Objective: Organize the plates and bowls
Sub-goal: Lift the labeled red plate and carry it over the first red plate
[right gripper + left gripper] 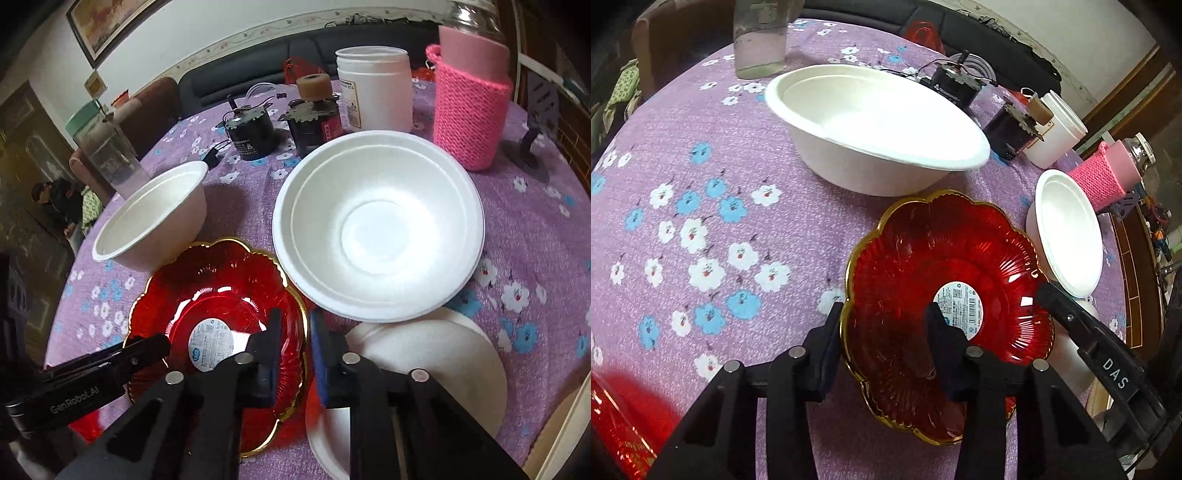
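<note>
Below, a red scalloped plate (945, 295) with a gilt rim is seen gripped from two sides on a desk (701, 166) draped in a purple floral cloth. The left hand-held gripper (882, 317) is narrowed across the plate's rim at about 8 o'clock in the left wrist view, one finger outside the edge and the other inside the dish, so the plate is taken to be grasped. The right hand-held gripper (295, 325) is clenched nearly closed on the opposite rim, which is caught between its two fingers; in the left wrist view it enters at 3 o'clock. A round white label (958, 308) is shown at the plate's centre, and fine ribs radiate through the translucent red glass.

Nothing is seen inside the containers. A large white foam bowl (871, 122) stands at 12 o'clock from the plate in the left wrist view, upright. A wide shallow white bowl (380, 229) is shown at 1 o'clock of the plate in the right wrist view, its near edge overlapping a flat white plate (424, 354) that lies at 4 o'clock. Farther back, a white plastic jar (373, 88) without a lid, a glass jar in a pink knitted sleeve (469, 107) and two small black motors (251, 136) are lined up between 11 and 1 o'clock.
</note>
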`<state>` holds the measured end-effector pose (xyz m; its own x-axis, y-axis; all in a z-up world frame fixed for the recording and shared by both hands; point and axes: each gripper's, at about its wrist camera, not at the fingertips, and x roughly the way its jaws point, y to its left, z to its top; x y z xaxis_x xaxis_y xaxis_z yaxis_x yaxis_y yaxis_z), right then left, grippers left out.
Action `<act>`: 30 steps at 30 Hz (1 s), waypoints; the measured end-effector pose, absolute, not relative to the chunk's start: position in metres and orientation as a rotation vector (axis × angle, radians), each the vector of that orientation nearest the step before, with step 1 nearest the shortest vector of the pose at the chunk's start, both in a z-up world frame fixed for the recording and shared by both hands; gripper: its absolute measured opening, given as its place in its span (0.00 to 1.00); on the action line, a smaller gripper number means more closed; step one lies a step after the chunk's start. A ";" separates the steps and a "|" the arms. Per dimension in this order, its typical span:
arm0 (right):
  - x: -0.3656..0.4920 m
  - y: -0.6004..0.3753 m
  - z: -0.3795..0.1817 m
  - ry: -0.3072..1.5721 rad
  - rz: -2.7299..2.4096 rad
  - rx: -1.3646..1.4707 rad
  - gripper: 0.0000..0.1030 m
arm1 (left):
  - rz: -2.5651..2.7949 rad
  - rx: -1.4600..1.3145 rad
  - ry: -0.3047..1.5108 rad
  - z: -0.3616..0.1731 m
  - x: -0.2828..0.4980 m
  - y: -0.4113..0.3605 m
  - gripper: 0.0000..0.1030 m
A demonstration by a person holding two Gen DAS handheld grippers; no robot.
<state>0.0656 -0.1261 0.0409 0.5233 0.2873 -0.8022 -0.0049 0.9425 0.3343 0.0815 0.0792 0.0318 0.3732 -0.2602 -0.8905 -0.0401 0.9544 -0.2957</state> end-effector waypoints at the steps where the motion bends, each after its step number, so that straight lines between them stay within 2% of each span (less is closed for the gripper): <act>1: 0.063 -0.127 0.041 1.007 0.185 0.324 0.13 | -0.140 -0.289 1.180 0.033 0.079 0.081 0.39; 19: 0.006 -0.114 0.080 0.905 0.307 0.489 0.13 | -0.160 -0.349 0.993 0.102 0.013 0.120 0.39; 30: -0.027 -0.059 0.108 0.876 0.390 0.438 0.13 | -0.122 -0.407 0.883 0.129 -0.047 0.178 0.39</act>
